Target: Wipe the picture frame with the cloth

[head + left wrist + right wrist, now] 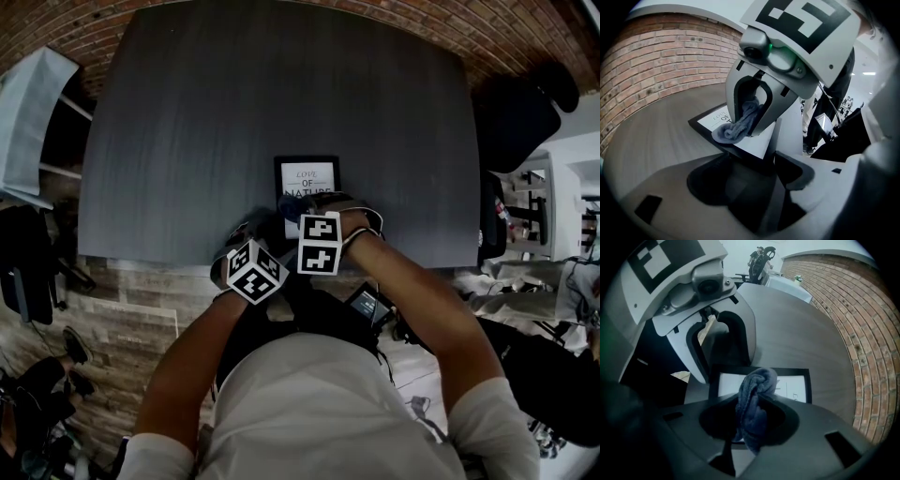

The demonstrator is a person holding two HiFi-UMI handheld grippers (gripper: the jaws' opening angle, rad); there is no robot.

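The picture frame (307,180) is laid flat on the table (234,112), close to its near edge and about midway along it. The frame's near corner is clamped between the jaws of the left claw (769,161). Just to the right, the right claw (749,425) is set above the frame, with the cloth (757,385) pinched in it and resting on the frame's face. A wall (450,23) stands behind the table's far edge.

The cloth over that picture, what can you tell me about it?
The cloth is a small dark blue-grey rag, soft and fuzzy, bunched into a thick roll. The right gripper pinches it between its fingers, pointing steeply down, so its rounded free end bulges out past them. That end rests on the white print of the picture frame, which lies flat on the dark table.
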